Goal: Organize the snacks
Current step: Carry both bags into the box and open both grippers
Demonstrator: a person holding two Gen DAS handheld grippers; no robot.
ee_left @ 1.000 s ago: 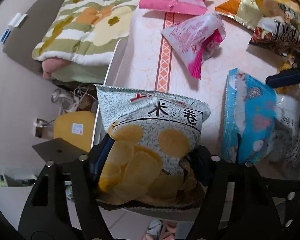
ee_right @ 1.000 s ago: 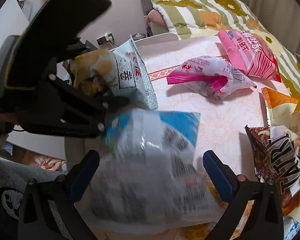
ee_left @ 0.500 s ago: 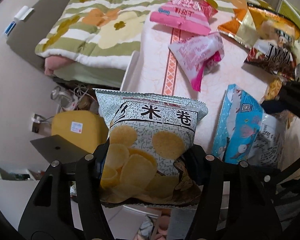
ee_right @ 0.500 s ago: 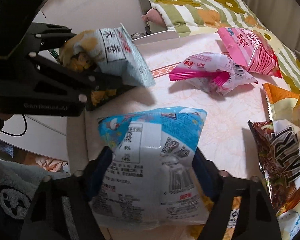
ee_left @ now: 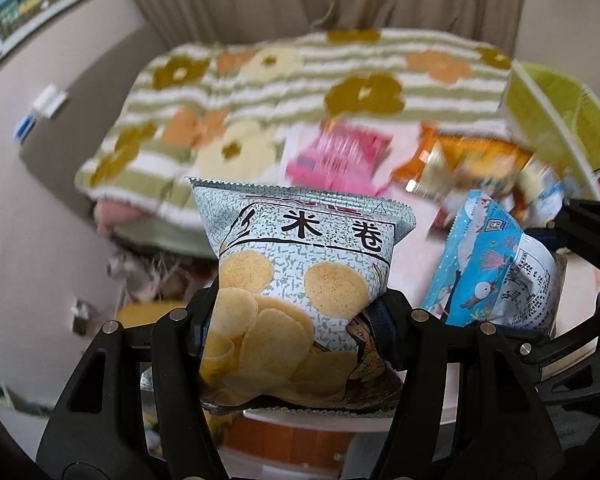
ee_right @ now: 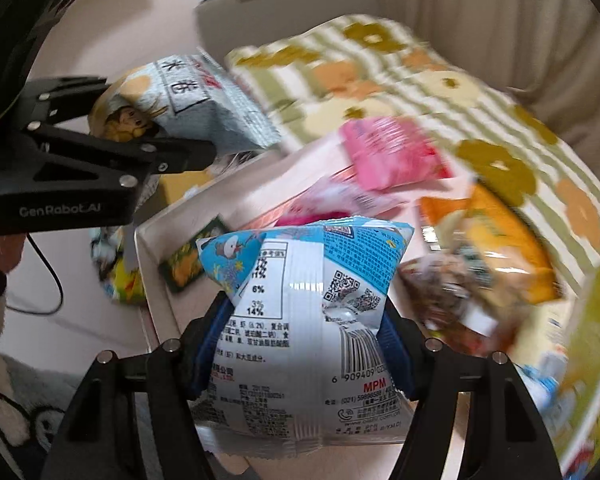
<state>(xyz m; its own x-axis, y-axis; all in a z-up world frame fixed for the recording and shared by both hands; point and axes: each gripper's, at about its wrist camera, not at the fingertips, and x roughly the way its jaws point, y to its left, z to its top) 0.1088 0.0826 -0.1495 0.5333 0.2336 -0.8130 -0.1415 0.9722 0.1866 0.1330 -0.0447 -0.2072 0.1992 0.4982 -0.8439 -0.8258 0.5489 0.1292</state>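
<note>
My left gripper is shut on a pale green chip bag printed with round chips, gripping its lower half and holding it upright in the air. To its right hangs a blue and white snack bag. In the right wrist view my right gripper has its blue pads pressed into both sides of that blue bag, back label facing the camera, and its jaws are closing. The left gripper with the chip bag is up at the left. Both bags are above the table.
On the pale table lie a pink bag, an orange bag, a dark brown bag and a small dark packet. A flowered striped blanket lies beyond. A yellow-green container stands at the right.
Both grippers rose off the table with their bags and tilted up. The right gripper's jaws went from wide open around the blue bag to pressing on it.
</note>
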